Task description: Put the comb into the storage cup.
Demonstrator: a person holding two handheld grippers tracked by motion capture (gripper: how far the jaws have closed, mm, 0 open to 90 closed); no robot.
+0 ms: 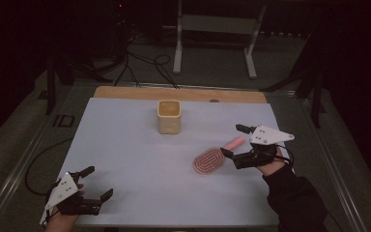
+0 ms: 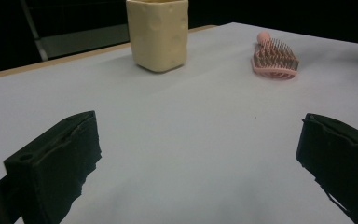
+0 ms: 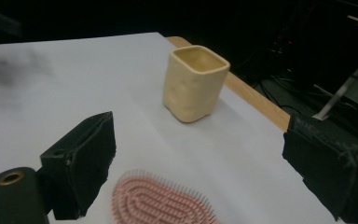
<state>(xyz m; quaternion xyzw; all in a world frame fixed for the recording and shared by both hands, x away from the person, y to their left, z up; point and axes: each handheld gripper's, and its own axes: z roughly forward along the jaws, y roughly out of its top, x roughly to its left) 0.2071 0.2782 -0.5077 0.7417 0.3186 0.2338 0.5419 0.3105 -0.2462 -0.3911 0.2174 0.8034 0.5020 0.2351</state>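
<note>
The right gripper [image 1: 235, 141], jaws wide, hovered over the pink hairbrush [image 1: 209, 162]. Closing on its handle [image 1: 234, 143], not the bristles, would probably grip best. The left gripper [image 1: 98, 181] also gaped wide.

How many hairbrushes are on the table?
1. The pink hairbrush lies bristles up on the white table cover, right by the open right gripper. The cream cup stands farther back, and nothing shows inside it.
</note>
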